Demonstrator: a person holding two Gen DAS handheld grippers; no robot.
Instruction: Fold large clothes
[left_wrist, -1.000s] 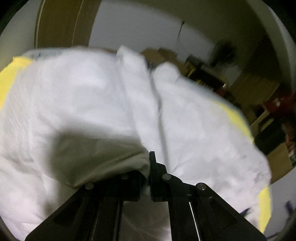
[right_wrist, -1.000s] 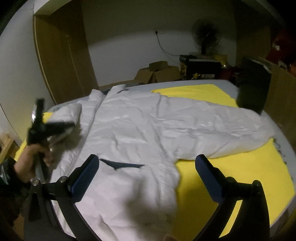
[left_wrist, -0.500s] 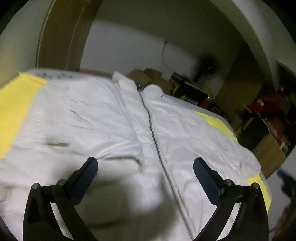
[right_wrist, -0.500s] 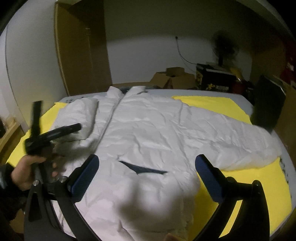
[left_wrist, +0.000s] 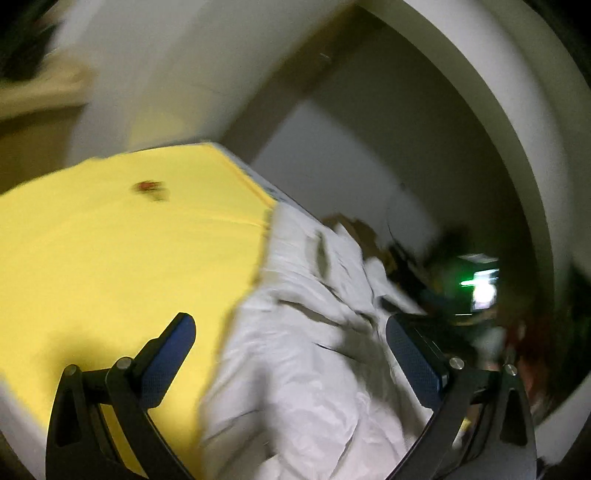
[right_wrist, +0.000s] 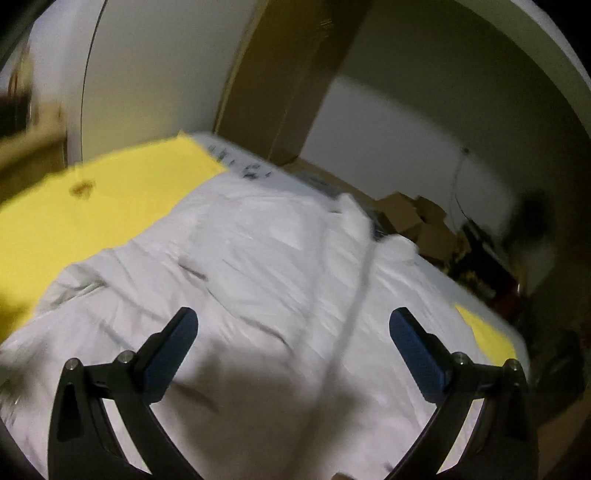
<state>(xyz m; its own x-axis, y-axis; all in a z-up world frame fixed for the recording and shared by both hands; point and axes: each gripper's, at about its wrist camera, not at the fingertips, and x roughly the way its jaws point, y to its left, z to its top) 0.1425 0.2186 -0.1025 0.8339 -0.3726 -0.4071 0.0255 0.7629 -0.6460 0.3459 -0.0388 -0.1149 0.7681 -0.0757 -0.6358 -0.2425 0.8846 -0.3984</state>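
Your left gripper (left_wrist: 291, 347) gapes wide, holding nothing; the white jacket (left_wrist: 314, 350) runs from six toward two o'clock over the yellow sheet (left_wrist: 110, 258). Your right gripper (right_wrist: 293, 341) also stands wide and empty, above the jacket's zipper (right_wrist: 354, 306).

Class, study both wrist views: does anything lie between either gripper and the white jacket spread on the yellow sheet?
Nothing visible does. The right gripper hangs open directly over the white jacket, and the left gripper is open above its edge beside the yellow sheet.
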